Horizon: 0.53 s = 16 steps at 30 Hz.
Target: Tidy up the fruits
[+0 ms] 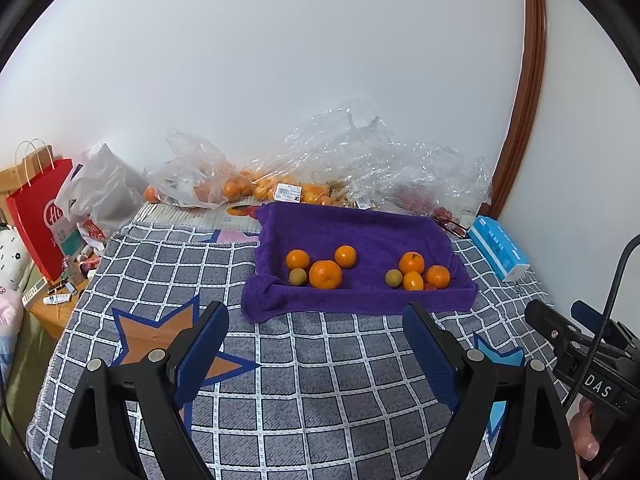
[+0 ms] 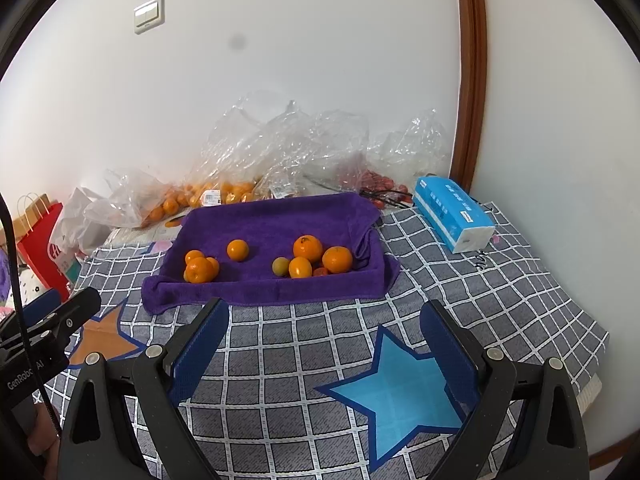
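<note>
While both jaws are standing wide apart with nothing between them, the left gripper point(image 1: 316, 328) and right gripper point(image 2: 325, 324) are hovering above a checked blanket point(image 1: 312, 384) patterned with stars. Beyond them, a purple towel point(image 1: 360, 236) is lying on the blanket, carrying two clusters of oranges: a left group point(image 1: 325, 274) and a right group point(image 1: 412, 263), each with a small greenish fruit beside it. Farther back, clear plastic bags point(image 1: 352, 160) are sitting against the wall, and a blue tissue pack point(image 2: 454, 214) is lying right of the towel.
</note>
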Tool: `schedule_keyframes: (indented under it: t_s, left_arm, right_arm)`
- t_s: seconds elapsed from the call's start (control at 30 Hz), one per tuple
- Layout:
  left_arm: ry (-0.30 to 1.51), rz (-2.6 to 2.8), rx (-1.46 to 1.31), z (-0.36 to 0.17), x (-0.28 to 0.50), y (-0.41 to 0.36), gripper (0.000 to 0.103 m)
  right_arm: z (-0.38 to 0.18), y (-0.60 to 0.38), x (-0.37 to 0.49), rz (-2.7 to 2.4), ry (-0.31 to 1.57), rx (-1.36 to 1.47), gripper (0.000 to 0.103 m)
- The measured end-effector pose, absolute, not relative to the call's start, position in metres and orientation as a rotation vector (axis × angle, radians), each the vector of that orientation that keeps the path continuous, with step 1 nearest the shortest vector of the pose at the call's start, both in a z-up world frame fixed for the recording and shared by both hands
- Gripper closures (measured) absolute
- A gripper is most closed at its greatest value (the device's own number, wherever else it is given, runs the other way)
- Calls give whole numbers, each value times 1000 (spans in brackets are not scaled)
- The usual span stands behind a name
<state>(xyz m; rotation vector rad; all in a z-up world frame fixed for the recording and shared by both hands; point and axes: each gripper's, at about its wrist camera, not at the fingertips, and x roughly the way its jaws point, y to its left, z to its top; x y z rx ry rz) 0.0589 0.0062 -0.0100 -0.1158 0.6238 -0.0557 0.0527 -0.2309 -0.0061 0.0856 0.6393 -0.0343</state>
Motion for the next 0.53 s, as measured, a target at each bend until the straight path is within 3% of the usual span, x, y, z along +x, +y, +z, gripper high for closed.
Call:
schedule_keyframes:
  t_s: [0.53]
  left_arm:
    - [612,-47,-121,-8,57,10,15]
  right_arm:
    - [-8,-230,53,-33,641,84,7]
